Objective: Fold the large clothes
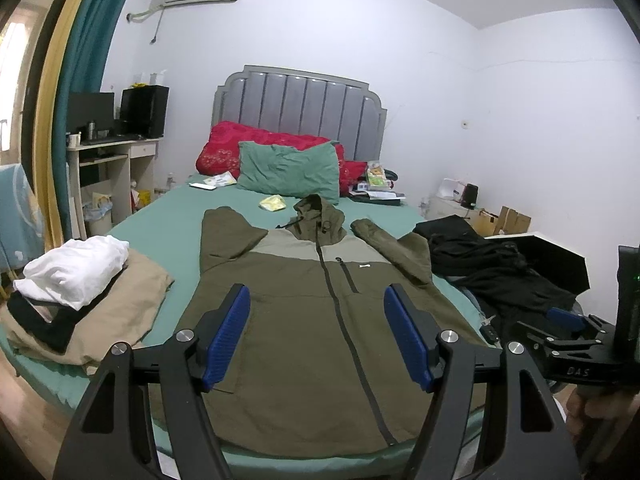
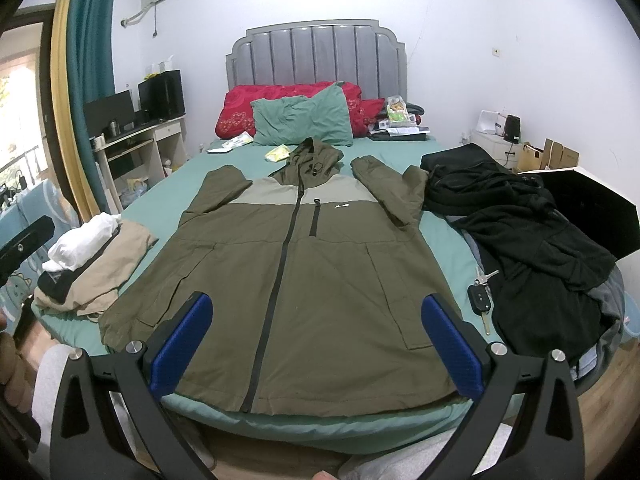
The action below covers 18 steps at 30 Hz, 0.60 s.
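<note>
An olive green hooded jacket [image 1: 304,320] [image 2: 304,264] lies spread flat, front up and zipped, on the green bed sheet [image 1: 168,224] [image 2: 452,248]. Its hood points to the headboard and both sleeves are bent outward. My left gripper [image 1: 318,300] hovers over the jacket's lower half, open, with nothing between its blue pads [image 1: 228,336]. My right gripper [image 2: 318,312] is also open above the jacket's hem, empty, blue pads [image 2: 182,348] wide apart. The right gripper also shows at the right edge of the left wrist view [image 1: 568,320].
A stack of white, black and tan folded clothes [image 1: 80,292] [image 2: 92,256] sits on the bed's left edge. A heap of black garments [image 1: 492,264] [image 2: 528,236] lies on the right, with a car key [image 2: 480,300] beside it. Pillows [image 1: 288,172] lie by the headboard. A desk [image 1: 112,160] stands left.
</note>
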Each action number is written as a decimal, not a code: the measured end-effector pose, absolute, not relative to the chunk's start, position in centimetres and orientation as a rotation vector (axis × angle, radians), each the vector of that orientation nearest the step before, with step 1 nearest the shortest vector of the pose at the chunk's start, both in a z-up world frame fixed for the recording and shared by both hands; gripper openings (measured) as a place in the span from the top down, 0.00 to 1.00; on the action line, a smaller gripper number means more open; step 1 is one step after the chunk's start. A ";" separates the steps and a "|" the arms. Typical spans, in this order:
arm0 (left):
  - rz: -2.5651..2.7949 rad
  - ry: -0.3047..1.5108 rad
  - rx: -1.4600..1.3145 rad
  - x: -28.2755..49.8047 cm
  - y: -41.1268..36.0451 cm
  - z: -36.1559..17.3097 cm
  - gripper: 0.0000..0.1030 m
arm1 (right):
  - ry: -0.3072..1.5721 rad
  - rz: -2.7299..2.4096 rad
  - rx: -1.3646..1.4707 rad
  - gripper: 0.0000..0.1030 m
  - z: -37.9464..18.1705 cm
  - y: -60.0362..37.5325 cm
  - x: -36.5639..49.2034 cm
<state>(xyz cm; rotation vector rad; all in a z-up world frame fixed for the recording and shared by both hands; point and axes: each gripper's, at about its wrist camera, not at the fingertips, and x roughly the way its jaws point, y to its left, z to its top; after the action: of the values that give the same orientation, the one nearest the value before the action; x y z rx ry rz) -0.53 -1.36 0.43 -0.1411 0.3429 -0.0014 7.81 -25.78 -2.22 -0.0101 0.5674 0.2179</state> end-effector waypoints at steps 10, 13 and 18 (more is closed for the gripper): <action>0.001 0.344 -0.144 -0.5 -1.2 0.6 0.29 | 0.567 0.218 -0.009 0.01 -2.2 -25.9 7.9; -0.001 0.344 -0.143 -0.4 -1.3 0.6 0.29 | 0.567 0.218 -0.009 0.01 -2.3 -25.9 7.9; -0.002 0.345 -0.147 -0.4 -1.3 0.5 0.29 | 0.567 0.218 -0.008 0.01 -2.3 -26.0 7.8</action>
<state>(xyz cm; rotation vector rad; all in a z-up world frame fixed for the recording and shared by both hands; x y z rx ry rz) -0.45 -1.25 0.55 -0.1471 0.3455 -0.0021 7.80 -26.03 -2.32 -0.0080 0.5671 0.2184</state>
